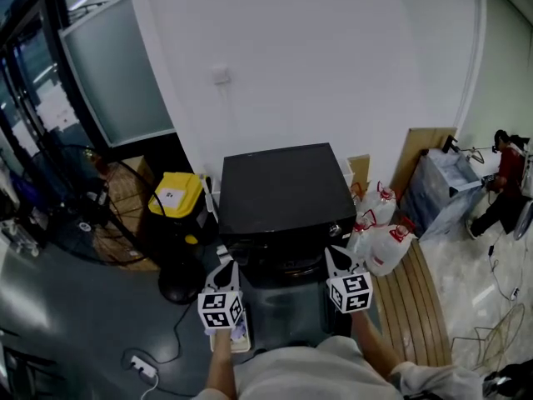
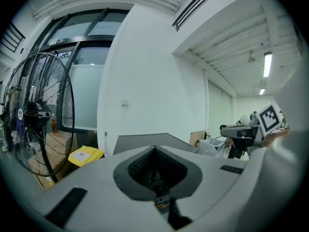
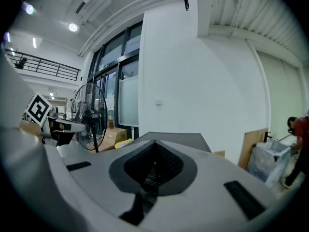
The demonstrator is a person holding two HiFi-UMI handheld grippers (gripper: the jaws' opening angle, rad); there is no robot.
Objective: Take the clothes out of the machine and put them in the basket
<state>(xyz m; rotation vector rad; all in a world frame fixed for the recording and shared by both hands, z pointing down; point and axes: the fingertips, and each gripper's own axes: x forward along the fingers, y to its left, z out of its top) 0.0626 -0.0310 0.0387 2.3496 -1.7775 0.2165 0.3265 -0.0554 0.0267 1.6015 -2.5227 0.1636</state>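
Observation:
The machine (image 1: pixel 283 186) is a black box against the white wall; its flat top also shows in the left gripper view (image 2: pixel 145 140) and the right gripper view (image 3: pixel 181 138). My left gripper (image 1: pixel 231 267) hovers at the machine's front left corner, and my right gripper (image 1: pixel 332 253) at its front right. Both point almost level at the machine. The left gripper's (image 2: pixel 154 149) jaws meet at their tips with nothing between them, and so do the right gripper's (image 3: pixel 154 142). No clothes show. Low between the grippers lies a dark grey shape (image 1: pixel 283 315); I cannot tell what it is.
A yellow-lidded box (image 1: pixel 176 195) and a big standing fan (image 1: pixel 87 215) are left of the machine. Water jugs (image 1: pixel 387 244), leaning wooden boards (image 1: pixel 425 152) and a slatted pallet (image 1: pixel 425 307) are on the right. A power strip (image 1: pixel 141 365) lies on the floor. A person (image 1: pixel 504 182) crouches far right.

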